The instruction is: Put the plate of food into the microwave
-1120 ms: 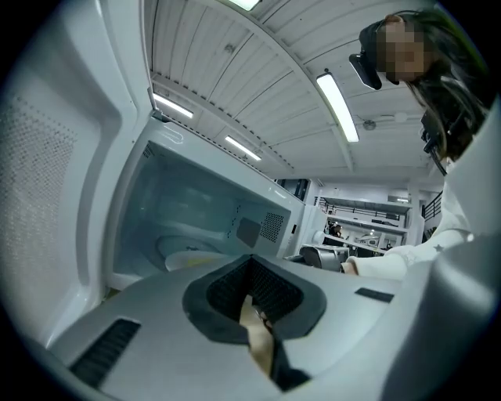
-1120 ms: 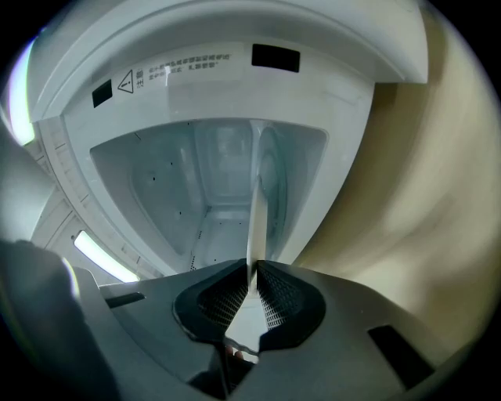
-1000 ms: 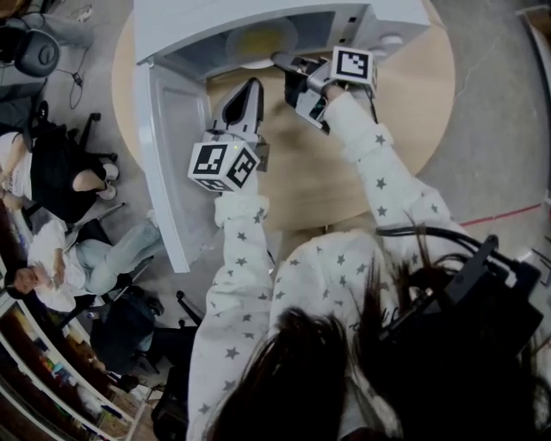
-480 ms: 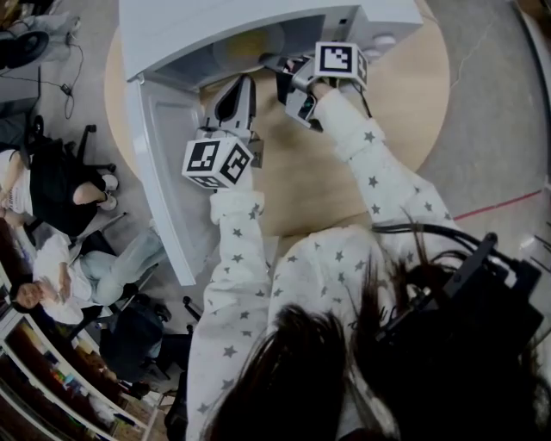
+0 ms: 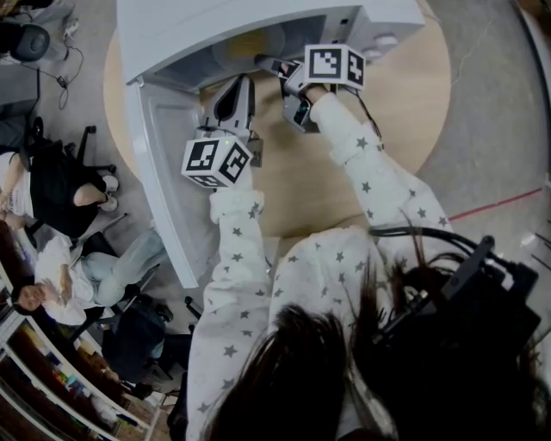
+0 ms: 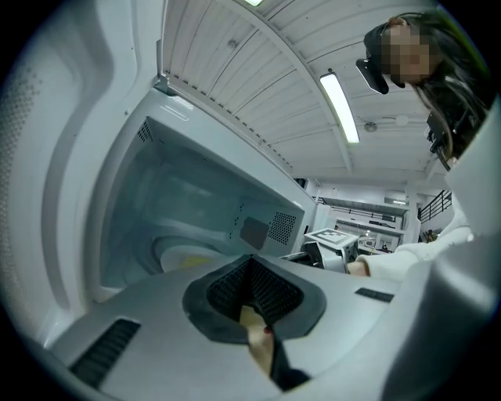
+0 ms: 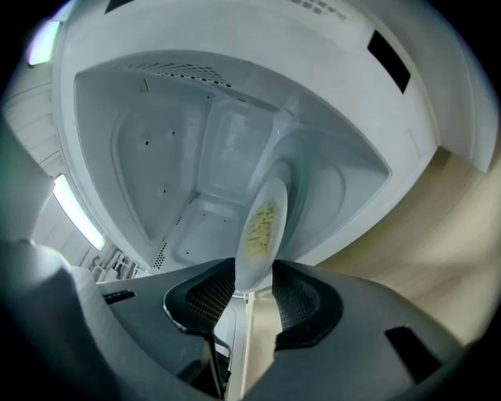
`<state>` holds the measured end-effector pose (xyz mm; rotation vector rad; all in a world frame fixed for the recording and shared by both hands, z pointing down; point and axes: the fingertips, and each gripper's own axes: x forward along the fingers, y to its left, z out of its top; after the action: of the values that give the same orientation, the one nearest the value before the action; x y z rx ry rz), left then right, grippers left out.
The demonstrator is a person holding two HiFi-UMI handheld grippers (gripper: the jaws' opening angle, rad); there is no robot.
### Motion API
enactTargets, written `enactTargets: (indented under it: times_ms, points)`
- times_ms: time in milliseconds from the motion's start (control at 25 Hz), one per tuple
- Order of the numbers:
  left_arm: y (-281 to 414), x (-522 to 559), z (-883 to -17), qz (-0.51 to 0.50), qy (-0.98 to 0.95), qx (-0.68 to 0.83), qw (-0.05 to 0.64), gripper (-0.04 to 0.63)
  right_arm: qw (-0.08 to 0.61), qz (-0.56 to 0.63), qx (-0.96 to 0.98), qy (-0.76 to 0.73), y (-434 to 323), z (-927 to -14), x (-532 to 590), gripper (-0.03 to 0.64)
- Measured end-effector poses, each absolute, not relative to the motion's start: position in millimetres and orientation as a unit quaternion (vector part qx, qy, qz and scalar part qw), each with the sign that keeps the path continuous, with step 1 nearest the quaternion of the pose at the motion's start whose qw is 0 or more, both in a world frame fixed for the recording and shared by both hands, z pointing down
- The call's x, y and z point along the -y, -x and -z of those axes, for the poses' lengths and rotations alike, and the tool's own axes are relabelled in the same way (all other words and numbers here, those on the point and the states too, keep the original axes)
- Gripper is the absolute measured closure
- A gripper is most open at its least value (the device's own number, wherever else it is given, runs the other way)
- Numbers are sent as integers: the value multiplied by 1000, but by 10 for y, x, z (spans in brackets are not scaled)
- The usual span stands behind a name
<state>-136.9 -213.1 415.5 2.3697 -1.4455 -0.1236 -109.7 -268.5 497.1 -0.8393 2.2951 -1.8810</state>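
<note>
While I look down from above, my left tongs (image 5: 238, 88) point at the microwave (image 5: 258, 26), whose door hangs open, and my right tongs (image 5: 274, 67) reach into its mouth just beside them. Along my left tongs, the pads are pressed together on nothing, and the plate of food (image 6: 184, 254) lies ahead inside the cavity. Along my right tongs, the jaws are opening, with the plate's rim between the pads and a gap on one side.

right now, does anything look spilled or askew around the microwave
Nothing stands out. The plate lies flat inside the microwave, with the yellow food all on it and no spill in sight. The right gripper has its jaws opening, with the plate's rim between them. The door stands wide open.
</note>
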Motion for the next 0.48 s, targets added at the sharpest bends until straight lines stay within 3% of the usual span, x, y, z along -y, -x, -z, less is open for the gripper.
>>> enactTargets:
  times_ms: [480]
  points:
    - [1360, 2143, -4227, 40, -840, 510, 183, 594, 31, 626, -737, 253, 1040, -5068, 2542, 485]
